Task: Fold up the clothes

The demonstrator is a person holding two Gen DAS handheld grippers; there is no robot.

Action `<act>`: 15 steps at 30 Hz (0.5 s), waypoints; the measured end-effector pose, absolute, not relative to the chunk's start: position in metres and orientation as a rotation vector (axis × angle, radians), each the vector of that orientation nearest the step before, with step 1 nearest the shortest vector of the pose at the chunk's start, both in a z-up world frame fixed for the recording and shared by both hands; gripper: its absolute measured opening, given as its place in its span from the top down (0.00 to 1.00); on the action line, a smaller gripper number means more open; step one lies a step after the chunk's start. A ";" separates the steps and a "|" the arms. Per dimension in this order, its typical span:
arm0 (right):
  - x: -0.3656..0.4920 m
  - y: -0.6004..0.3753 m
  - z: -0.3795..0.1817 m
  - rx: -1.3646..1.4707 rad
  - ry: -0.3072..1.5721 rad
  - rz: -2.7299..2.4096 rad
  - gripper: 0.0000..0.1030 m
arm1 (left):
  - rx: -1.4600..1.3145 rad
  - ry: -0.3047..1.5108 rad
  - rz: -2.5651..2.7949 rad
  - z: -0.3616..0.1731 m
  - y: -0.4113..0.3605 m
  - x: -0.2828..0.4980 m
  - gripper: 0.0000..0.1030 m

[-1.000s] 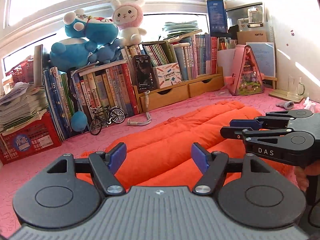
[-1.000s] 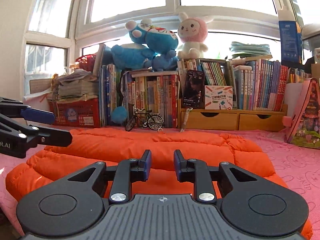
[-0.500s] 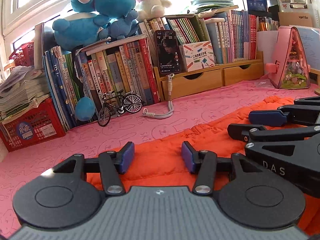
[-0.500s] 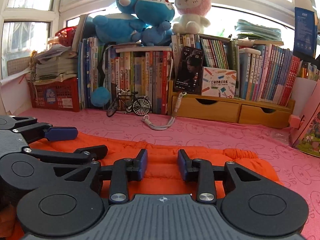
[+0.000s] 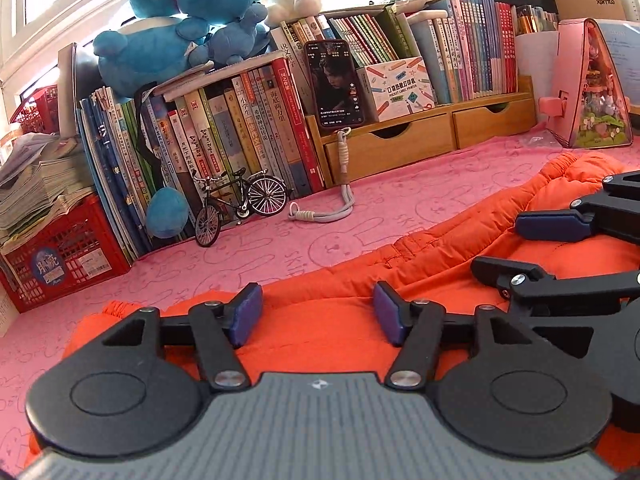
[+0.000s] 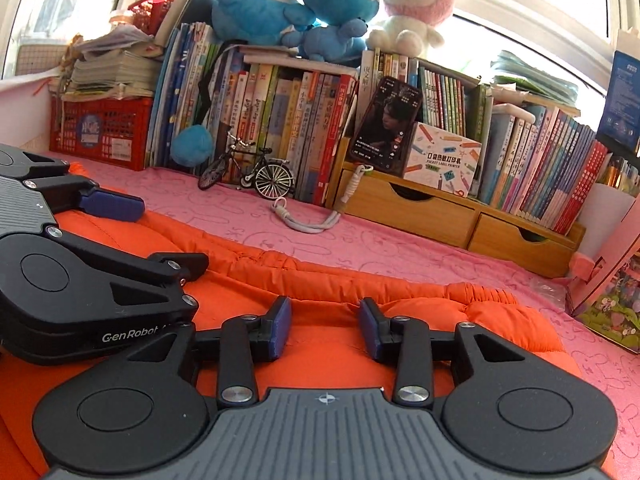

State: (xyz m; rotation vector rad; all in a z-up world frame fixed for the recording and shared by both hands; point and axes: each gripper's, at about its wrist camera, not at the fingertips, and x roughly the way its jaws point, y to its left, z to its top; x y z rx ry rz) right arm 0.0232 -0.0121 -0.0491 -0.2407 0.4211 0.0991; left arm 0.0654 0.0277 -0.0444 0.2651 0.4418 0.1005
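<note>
pink cloth (image 5: 360,216) | orange garment (image 5: 328,320) under left gripper (image 5: 318,314) (jaws apart)

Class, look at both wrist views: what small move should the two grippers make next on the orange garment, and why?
Probably lower both and close on the far edge. The left gripper and right gripper, jaws just opening, stand open side by side over the orange padded garment with no fabric pinched, on the pink cloth.

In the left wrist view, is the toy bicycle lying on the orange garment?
No, the toy bicycle stands on the pink cloth by the books, apart from the orange garment.
</note>
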 end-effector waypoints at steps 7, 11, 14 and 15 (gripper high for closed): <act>0.024 -0.011 -0.053 -0.254 0.435 0.092 0.60 | 0.245 0.456 0.086 -0.048 0.032 0.067 0.37; 0.025 -0.008 -0.054 -0.268 0.438 0.087 0.60 | 0.234 0.461 0.088 -0.050 0.033 0.069 0.36; 0.026 -0.006 -0.055 -0.279 0.442 0.082 0.59 | 0.225 0.469 0.092 -0.052 0.033 0.071 0.35; 0.026 -0.005 -0.055 -0.282 0.443 0.081 0.59 | 0.220 0.473 0.091 -0.053 0.034 0.071 0.35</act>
